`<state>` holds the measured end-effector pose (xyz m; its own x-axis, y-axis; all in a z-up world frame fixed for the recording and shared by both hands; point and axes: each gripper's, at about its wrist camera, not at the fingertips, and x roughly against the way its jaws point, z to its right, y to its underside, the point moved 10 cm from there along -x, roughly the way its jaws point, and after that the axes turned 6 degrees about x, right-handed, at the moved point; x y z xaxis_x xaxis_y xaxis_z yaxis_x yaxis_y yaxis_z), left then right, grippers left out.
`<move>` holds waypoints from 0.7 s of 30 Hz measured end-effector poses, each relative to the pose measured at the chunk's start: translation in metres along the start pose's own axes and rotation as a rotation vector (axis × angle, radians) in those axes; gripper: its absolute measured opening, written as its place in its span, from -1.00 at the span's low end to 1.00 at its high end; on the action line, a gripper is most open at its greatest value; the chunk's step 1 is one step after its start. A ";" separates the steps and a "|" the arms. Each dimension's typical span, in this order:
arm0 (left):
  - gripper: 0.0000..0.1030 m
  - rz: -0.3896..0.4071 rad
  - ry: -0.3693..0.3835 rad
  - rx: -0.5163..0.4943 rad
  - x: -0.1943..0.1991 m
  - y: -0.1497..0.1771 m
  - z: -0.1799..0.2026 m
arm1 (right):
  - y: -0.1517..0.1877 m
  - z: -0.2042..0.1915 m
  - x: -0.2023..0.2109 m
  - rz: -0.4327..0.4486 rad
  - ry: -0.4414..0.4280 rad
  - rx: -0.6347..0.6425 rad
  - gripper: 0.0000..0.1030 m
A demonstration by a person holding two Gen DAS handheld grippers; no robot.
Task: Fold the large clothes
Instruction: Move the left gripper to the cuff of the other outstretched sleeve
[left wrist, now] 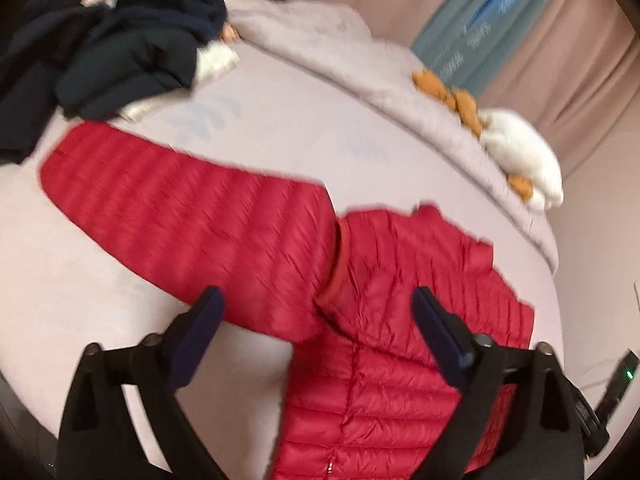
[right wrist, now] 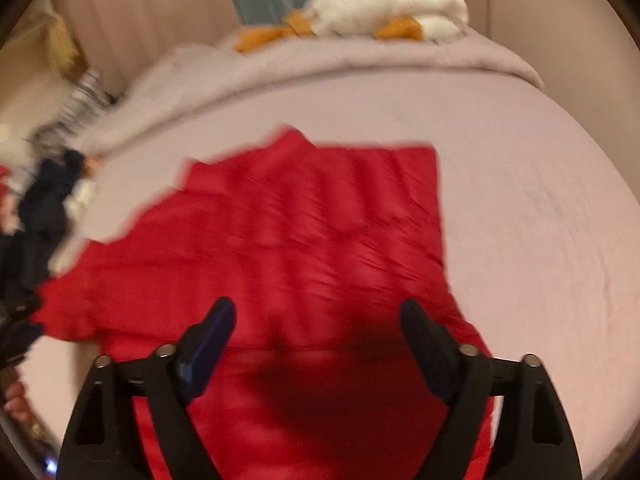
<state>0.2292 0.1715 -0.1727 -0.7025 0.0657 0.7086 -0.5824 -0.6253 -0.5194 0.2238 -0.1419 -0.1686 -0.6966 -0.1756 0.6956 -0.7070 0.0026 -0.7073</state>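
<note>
A red quilted puffer jacket [left wrist: 360, 344] lies flat on the pale bed sheet [left wrist: 280, 128]. One sleeve [left wrist: 168, 208] stretches out to the left, and its collar [left wrist: 340, 264] sits near the middle. My left gripper [left wrist: 318, 300] is open and empty, hovering above the jacket near the collar and shoulder. In the right wrist view the jacket's body [right wrist: 312, 232] spreads ahead, blurred by motion. My right gripper [right wrist: 318, 312] is open and empty, hovering just above the jacket's near part.
A pile of dark navy clothes [left wrist: 120, 44] lies at the bed's far left, also seen in the right wrist view [right wrist: 44, 208]. A folded duvet [left wrist: 360, 64] with a white and orange plush toy [left wrist: 520, 156] runs along the far edge. Curtains [left wrist: 560, 40] hang behind.
</note>
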 end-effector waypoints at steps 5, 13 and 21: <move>0.99 0.124 -0.041 0.048 0.035 -0.031 -0.027 | -0.023 -0.021 0.064 0.179 -0.025 0.061 0.96; 0.99 0.161 -0.128 0.234 0.028 -0.061 -0.112 | -0.042 -0.025 0.108 0.328 -0.055 0.047 0.97; 0.96 0.091 -0.207 0.357 -0.008 -0.069 -0.185 | -0.027 -0.002 0.096 0.299 0.013 -0.057 0.97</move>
<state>0.1993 0.3583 -0.2304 -0.6264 -0.1376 0.7673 -0.3177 -0.8537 -0.4125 0.1756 -0.1572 -0.0824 -0.8759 -0.1464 0.4598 -0.4762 0.1077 -0.8727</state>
